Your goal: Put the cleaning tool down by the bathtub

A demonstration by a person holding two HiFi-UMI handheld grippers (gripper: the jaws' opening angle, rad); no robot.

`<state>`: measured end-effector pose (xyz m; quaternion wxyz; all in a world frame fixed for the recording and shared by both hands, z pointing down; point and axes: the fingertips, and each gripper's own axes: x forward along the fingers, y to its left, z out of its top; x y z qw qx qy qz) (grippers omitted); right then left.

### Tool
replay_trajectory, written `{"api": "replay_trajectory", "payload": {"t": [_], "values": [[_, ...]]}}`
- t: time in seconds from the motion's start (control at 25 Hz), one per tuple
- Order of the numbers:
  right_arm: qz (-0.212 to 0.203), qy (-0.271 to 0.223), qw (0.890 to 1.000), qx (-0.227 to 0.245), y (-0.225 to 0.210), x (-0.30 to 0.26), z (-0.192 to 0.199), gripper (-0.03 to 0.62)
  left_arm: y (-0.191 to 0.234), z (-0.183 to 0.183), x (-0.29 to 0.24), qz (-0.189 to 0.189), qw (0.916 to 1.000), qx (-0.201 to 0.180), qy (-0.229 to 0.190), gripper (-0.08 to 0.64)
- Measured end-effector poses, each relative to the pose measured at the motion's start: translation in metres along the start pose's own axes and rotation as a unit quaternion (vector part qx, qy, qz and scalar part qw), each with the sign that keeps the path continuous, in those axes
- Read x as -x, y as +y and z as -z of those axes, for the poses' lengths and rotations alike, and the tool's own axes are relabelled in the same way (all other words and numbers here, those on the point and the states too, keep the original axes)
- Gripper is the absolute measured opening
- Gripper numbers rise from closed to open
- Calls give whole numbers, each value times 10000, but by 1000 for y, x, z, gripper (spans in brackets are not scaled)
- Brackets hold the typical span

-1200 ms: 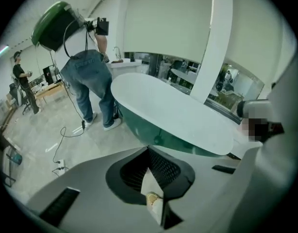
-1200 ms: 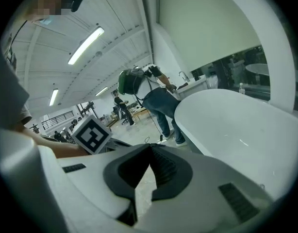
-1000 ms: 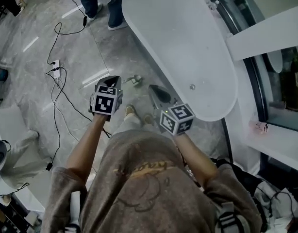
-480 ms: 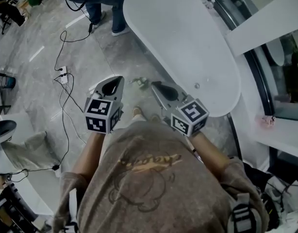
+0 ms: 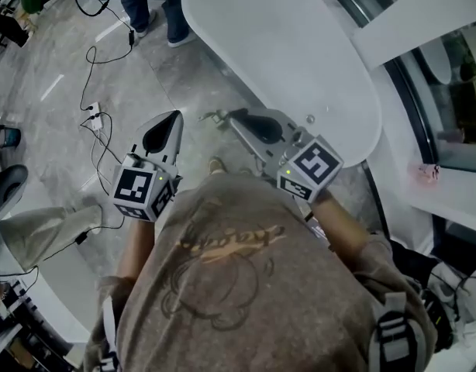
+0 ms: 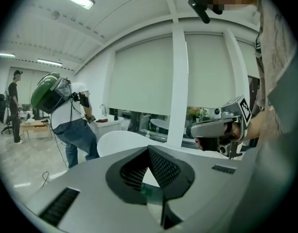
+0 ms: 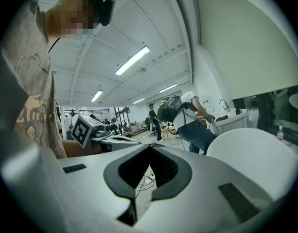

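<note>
- Since a second ago the left tool [image 5: 173, 116] and the right tool [image 5: 236, 119] have risen beside the bathtub [image 5: 300, 60]; both have their jaws closed on nothing.
- The cleaning tool [image 5: 212, 117] lies on the floor [image 5: 145, 68], just beside the bathtub.

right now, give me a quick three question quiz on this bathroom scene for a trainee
1. True or false: the left gripper is holding the cleaning tool.
2. Where is the cleaning tool? A: inside the bathtub. B: on the floor next to the bathtub. C: between the right gripper's jaws.
3. Are the right gripper's jaws apart or together?

Key: 1 false, its jaws are together with nothing between them. 2 B. 3 together.
</note>
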<state>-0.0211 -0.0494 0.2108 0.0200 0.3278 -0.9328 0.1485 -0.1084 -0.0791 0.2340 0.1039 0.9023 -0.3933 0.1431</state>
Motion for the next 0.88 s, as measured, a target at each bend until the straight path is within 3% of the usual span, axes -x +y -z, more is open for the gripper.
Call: {"api": "replay_trajectory", "payload": {"t": [0.16, 0.4, 0.88], "values": [[-223, -99, 9997, 13, 7, 1, -4, 0, -9, 0, 2, 109, 9997, -93, -187, 3], [-300, -5, 9995, 32, 4, 5, -1, 0, -11, 6, -2, 63, 9997, -197, -142, 3], [-360, 59, 9992, 133, 5, 19, 5, 0, -24, 22, 1, -132, 9996, 28, -239, 3]]}}
